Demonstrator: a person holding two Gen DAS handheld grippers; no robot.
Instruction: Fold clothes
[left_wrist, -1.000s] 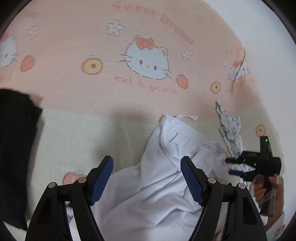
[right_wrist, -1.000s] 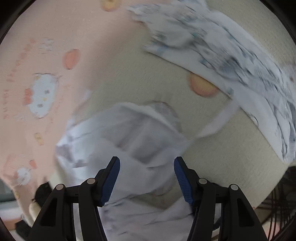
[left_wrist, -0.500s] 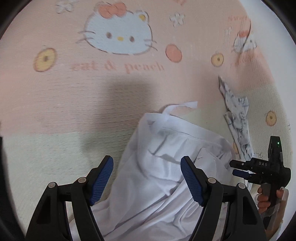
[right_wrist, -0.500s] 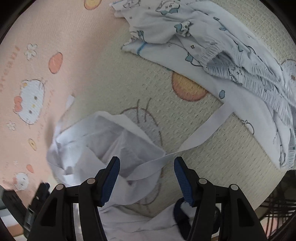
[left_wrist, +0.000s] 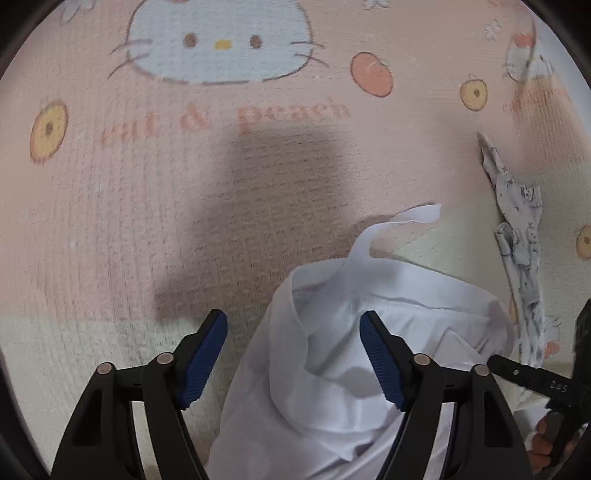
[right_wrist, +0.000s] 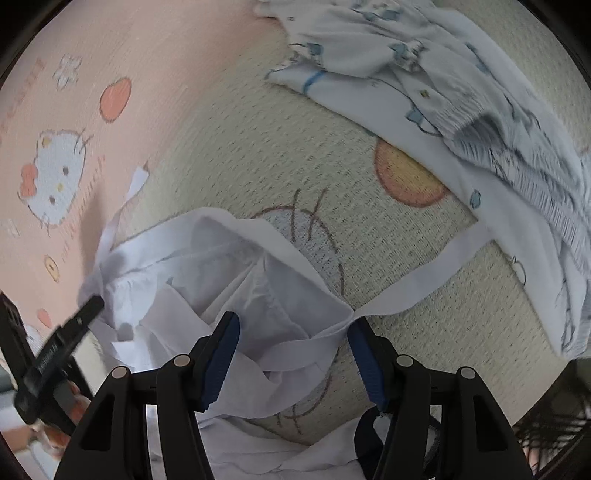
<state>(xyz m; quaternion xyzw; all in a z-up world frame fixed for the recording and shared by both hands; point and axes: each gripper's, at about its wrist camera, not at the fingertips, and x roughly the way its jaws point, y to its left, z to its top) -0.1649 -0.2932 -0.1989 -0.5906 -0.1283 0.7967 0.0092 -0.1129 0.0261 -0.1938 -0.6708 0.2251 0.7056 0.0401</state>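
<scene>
Both claws hang over the white garment (left_wrist: 332, 369) — left claw (left_wrist: 293, 360) closing astride its edge, right claw (right_wrist: 293, 360) released astride its strap (right_wrist: 424, 280).

My left gripper (left_wrist: 293, 354), left wrist view: lower centre of frame, jaws closing over the crumpled garment (left_wrist: 332, 369), whose bunched edge lies between the fingers, pads apart from it. The garment fills the lower centre and lower right, lying on the mat (left_wrist: 147, 221). Its strap (left_wrist: 402, 221) runs up to right of centre. Printed clothing (left_wrist: 521, 240) lies at the right edge, beyond the garment. My right gripper (left_wrist: 532, 376) enters at lower right.

Right wrist view: my right gripper (right_wrist: 293, 356) sits at lower centre, garment (right_wrist: 207, 266) at centre left, a strap (right_wrist: 424, 277) stretching right to the printed clothing (right_wrist: 461, 92) at upper right. Left gripper (right_wrist: 70, 332) at lower left.
</scene>
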